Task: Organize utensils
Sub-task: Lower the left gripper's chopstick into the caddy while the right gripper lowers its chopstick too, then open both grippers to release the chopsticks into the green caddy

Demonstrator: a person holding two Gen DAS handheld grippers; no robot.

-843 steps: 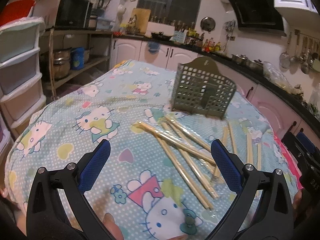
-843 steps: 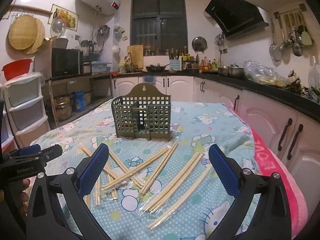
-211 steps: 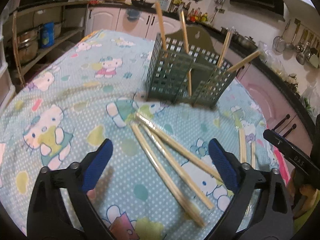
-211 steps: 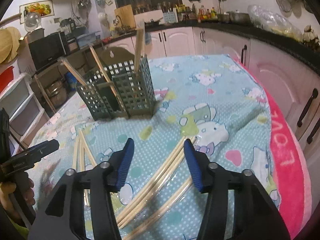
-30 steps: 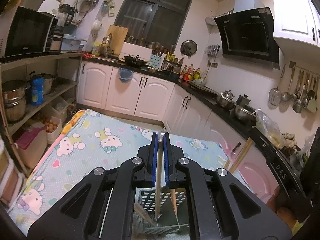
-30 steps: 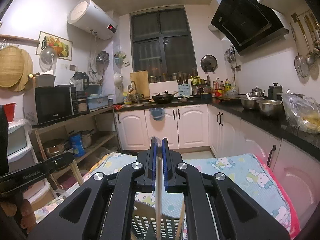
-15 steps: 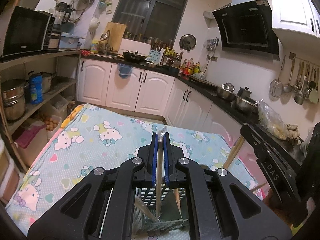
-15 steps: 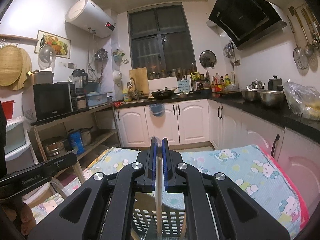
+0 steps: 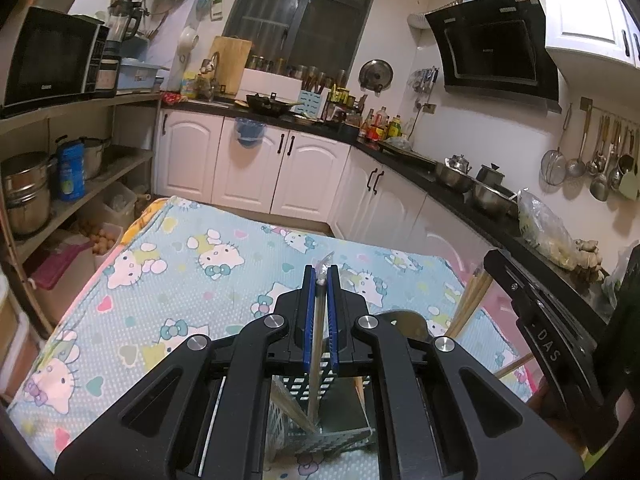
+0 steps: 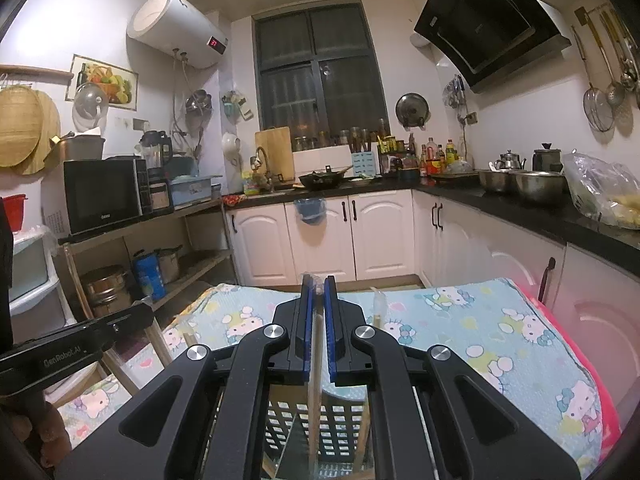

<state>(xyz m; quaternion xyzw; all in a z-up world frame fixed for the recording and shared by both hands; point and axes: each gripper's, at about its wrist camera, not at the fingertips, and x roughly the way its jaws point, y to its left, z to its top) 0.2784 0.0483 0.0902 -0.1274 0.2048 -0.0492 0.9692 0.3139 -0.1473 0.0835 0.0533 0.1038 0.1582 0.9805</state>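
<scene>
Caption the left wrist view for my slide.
Left gripper shut on a wrapped chopstick, lower end in the green holder.

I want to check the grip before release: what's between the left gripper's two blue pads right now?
In the left wrist view, a wrapped chopstick pair stands upright between the left gripper's pads, its lower end down in the green holder.

Ahead of the fingers a dark window [image 10: 320, 68] sits above white cabinets [image 10: 320, 236] and a black counter [image 9: 452, 196]. Left of them a microwave [image 10: 106, 194] rests on open shelves; right of them a range hood [image 9: 496, 54] and hanging ladles [image 9: 596, 160]. A water heater [image 10: 176, 28] hangs up left.
</scene>
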